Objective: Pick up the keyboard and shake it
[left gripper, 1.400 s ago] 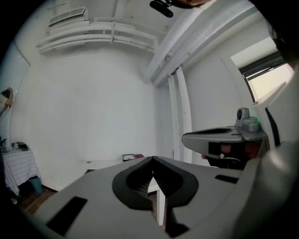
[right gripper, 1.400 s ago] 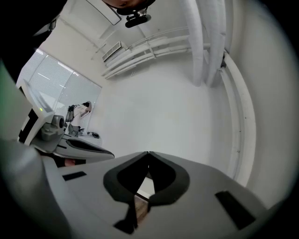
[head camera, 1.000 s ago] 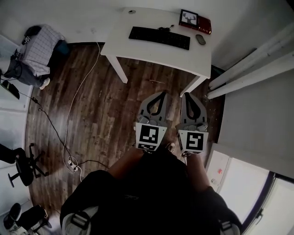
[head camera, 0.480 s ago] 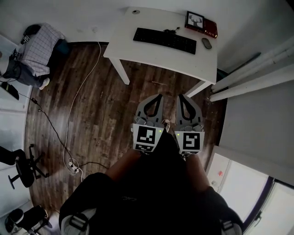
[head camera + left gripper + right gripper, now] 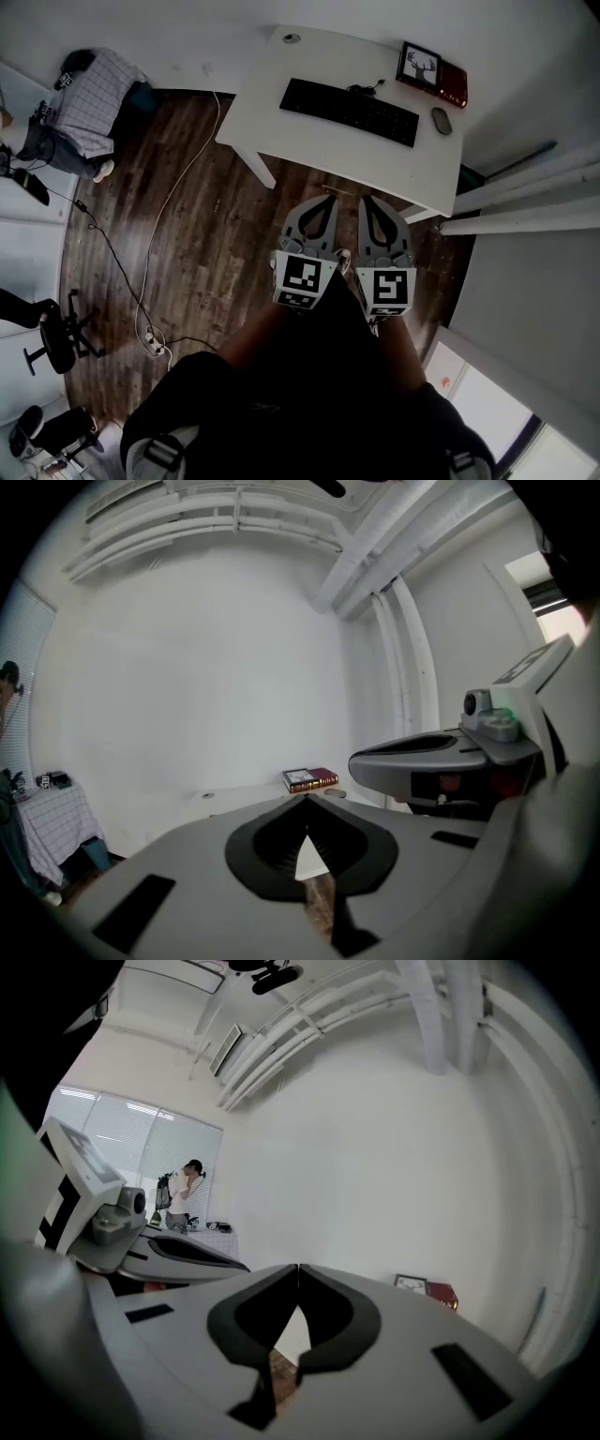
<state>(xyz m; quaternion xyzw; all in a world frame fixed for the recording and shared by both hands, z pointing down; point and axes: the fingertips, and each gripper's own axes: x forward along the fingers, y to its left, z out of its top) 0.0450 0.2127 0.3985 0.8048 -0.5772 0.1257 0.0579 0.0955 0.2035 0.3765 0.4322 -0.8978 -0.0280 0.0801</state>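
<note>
Black keyboard [image 5: 350, 111] is lying on the white bench [image 5: 281, 141]. Well apart from it, the left gripper [image 5: 328, 195] and the right gripper [image 5: 368, 201] are hovering side by side, fingers together and empty.

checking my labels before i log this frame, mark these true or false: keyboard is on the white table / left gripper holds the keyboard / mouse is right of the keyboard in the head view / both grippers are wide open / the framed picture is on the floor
1. The keyboard lies on the white table. True.
2. The left gripper holds the keyboard. False: it is shut on nothing and hangs over the wood floor, short of the table.
3. The mouse lies right of the keyboard in the head view. True.
4. Both grippers are wide open. False: the left gripper and the right gripper both have their jaws together.
5. The framed picture is on the floor. False: it lies on a red book at the table's far right corner.
</note>
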